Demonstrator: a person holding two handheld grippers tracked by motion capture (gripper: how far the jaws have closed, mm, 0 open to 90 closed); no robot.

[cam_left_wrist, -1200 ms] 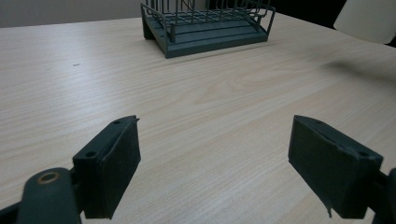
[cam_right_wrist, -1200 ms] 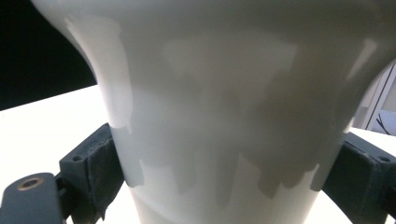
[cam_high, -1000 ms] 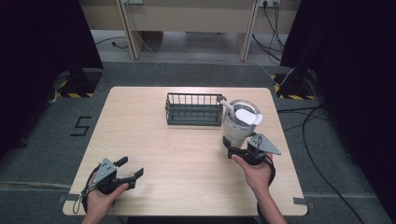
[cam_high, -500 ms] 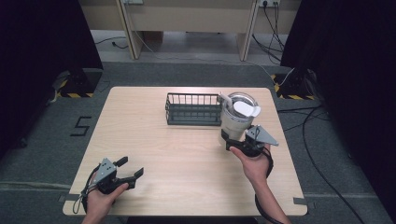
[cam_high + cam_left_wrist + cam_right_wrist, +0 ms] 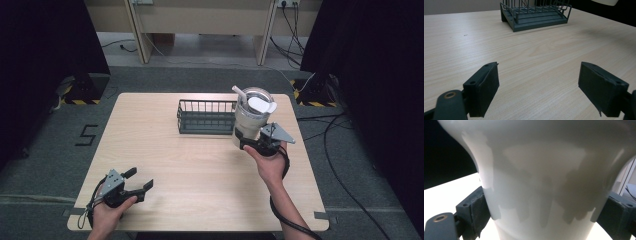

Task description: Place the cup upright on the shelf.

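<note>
A large cream tumbler (image 5: 251, 116) with a clear lid, a straw and a handle is held above the table's right side, next to the right end of a dark wire basket (image 5: 207, 116). My right gripper (image 5: 252, 143) is shut on the tumbler's lower body; the cup's wall (image 5: 544, 182) sits squeezed between both pads. My left gripper (image 5: 138, 185) rests near the table's front left corner, open, with only bare wood between its jaws (image 5: 539, 92). The basket (image 5: 535, 12) stands far ahead of it.
The light wooden table (image 5: 165, 165) has dark floor around it. Cables (image 5: 345, 130) trail on the floor to the right. A desk frame (image 5: 200, 20) stands beyond the far edge. A "5" mark (image 5: 86, 135) is on the floor at left.
My right gripper has lifted the tumbler and carried it up and away from me, toward the basket's right end. The left gripper has stayed in place.
</note>
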